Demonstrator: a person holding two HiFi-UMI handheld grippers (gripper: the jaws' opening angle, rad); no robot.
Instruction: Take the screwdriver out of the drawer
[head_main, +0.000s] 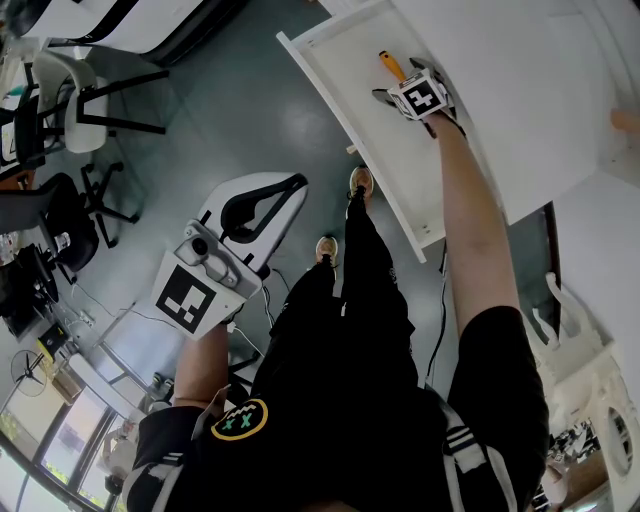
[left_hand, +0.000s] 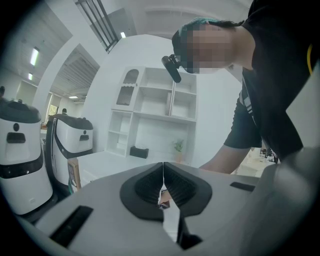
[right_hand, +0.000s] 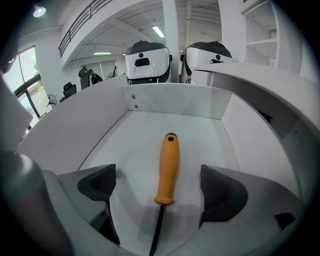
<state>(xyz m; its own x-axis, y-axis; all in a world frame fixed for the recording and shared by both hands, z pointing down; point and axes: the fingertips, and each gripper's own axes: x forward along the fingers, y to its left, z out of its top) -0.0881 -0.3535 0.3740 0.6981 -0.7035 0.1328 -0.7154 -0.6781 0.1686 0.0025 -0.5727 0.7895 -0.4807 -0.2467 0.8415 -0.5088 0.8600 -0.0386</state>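
The left gripper (head_main: 265, 200) hangs at the lower left of the head view, beside the person's legs, its jaws pressed together with nothing between them. At the top centre the right gripper (head_main: 400, 88) reaches into the open white drawer (head_main: 330, 90) — jaws spread wide, touching nothing. Between them, flat on the drawer floor, lies the screwdriver (right_hand: 167, 167) — orange handle pointing away toward the back wall, dark shaft running toward the camera. Beyond the drawer's rim stand two white machines (right_hand: 147, 62).
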